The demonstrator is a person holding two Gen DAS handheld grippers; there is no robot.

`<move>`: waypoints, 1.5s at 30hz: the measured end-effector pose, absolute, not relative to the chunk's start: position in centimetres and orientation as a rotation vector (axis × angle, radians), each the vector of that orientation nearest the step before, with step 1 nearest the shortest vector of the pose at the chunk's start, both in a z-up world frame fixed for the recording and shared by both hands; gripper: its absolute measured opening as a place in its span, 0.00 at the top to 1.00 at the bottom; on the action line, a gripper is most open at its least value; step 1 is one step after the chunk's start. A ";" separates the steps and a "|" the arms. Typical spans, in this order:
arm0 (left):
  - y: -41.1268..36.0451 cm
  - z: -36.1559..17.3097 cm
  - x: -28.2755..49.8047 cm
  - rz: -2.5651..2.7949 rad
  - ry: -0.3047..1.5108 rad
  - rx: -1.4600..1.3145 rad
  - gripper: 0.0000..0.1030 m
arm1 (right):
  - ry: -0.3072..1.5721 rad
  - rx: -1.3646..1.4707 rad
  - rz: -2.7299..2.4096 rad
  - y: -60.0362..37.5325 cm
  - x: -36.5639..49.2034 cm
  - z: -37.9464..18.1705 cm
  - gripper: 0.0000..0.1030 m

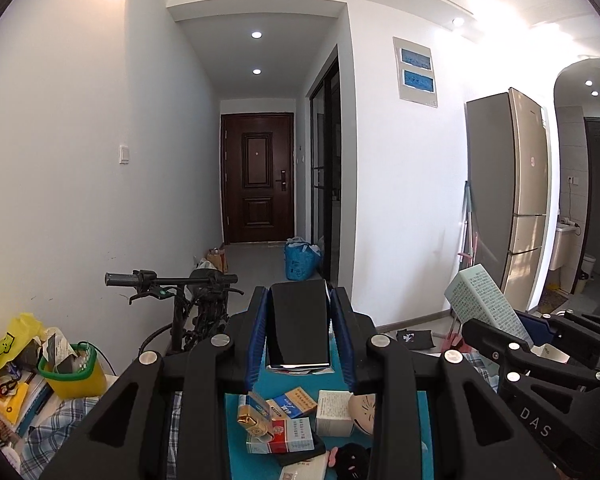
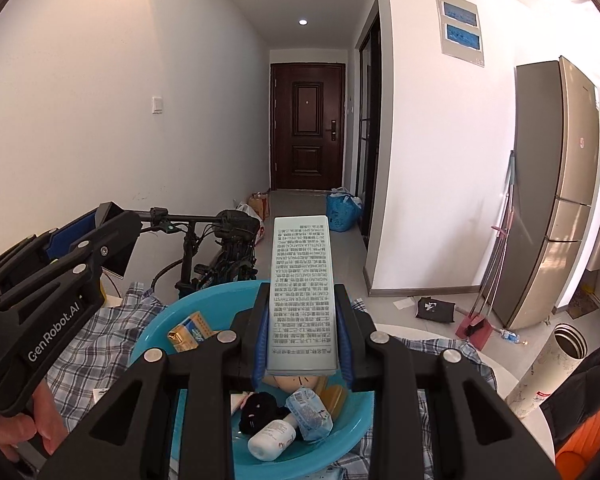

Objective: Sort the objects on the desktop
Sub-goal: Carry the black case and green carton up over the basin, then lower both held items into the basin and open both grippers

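Observation:
My left gripper (image 1: 299, 300) is shut on a black phone-like slab (image 1: 298, 326), held upright above a blue basin (image 1: 236, 412). The basin holds cigarette packs (image 1: 280, 434), a small white box (image 1: 334, 412) and a black plush (image 1: 350, 458). My right gripper (image 2: 302, 292) is shut on a long pale green box with printed text (image 2: 302, 296), held above the same basin (image 2: 160, 320), which there shows a white bottle (image 2: 272, 440), a wrapped packet (image 2: 310, 414) and a yellow pack (image 2: 190, 332). The green box also shows in the left wrist view (image 1: 486, 304).
A yellow-green cup (image 1: 74, 370) and clutter (image 1: 8, 380) sit at the table's left on a plaid cloth (image 2: 84, 340). A bicycle (image 2: 220, 248) stands behind the table. A fridge (image 2: 552, 200) and a tall cylinder (image 2: 548, 364) are at right.

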State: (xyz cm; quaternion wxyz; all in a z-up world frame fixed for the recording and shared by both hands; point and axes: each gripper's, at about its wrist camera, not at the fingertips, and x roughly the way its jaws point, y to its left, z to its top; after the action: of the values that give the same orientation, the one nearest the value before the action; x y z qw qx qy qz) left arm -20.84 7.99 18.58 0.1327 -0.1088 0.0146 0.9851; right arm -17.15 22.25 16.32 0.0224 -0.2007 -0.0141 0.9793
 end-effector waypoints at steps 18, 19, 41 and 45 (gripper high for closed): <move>9.7 17.0 -28.5 2.855 0.140 -0.857 0.67 | -0.116 -0.785 2.954 21.5 -22.6 16.8 0.74; 10.1 16.7 -28.9 2.877 0.176 -0.922 0.67 | -0.095 -0.814 2.947 21.8 -23.0 16.7 0.74; 12.0 11.3 -32.1 2.659 0.141 -1.328 0.67 | -0.070 -1.230 2.790 23.6 -26.7 13.5 0.74; 12.7 9.8 -32.8 2.647 0.182 -1.359 0.67 | -0.040 -1.257 2.783 23.7 -27.3 12.6 0.74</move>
State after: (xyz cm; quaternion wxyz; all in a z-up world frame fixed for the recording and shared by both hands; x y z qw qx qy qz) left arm -32.76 12.72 9.79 0.0802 -0.4545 0.0609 0.8850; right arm -27.29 23.69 12.64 0.0437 -0.4112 -0.0132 0.9104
